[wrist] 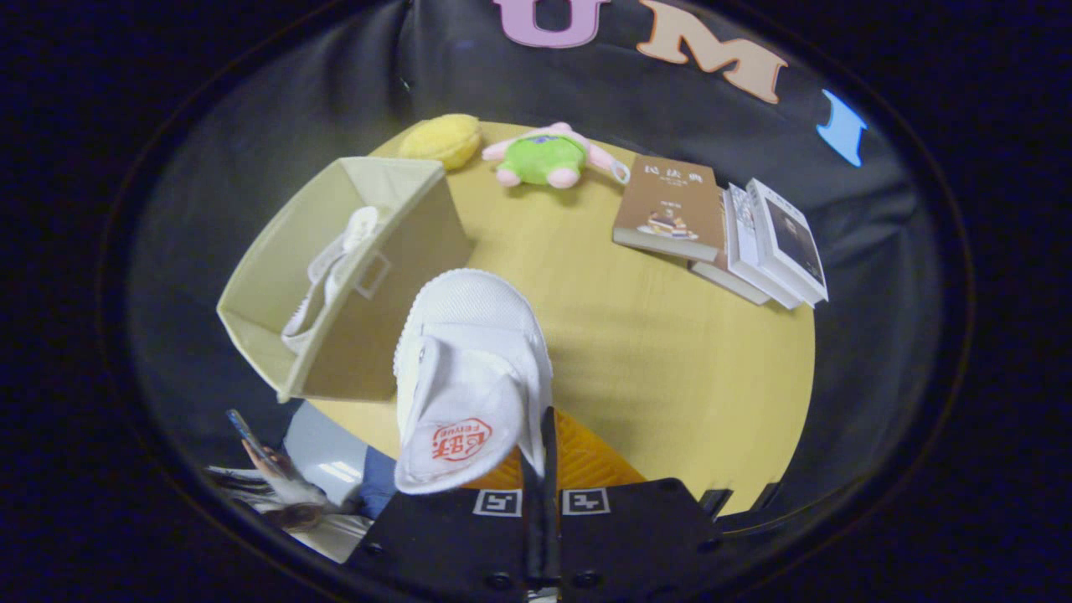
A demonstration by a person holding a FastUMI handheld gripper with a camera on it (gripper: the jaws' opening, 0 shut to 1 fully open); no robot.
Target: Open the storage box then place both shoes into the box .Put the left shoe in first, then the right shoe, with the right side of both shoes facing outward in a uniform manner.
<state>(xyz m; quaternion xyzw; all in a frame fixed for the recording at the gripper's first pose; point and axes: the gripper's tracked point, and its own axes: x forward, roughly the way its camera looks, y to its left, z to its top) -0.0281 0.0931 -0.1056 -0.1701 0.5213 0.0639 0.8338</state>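
Already the beige fabric storage box (335, 276) stands open with one white shoe (331, 272) inside; the gripper (544, 452) has its fingers pinched together on the second white canvas shoe (469, 368), held above the round table (670, 352) just beside the box, left to go in

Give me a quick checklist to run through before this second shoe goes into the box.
1. Storage box open: ok.
2. First shoe already inside the box: ok.
3. Gripper shut on the held shoe, pinching its heel edge: ok.
4. Held shoe lifted off the table: ok.
5. Which shoe is left or right: cannot tell.
6. Room beside the first shoe in the box: ok, though tight.
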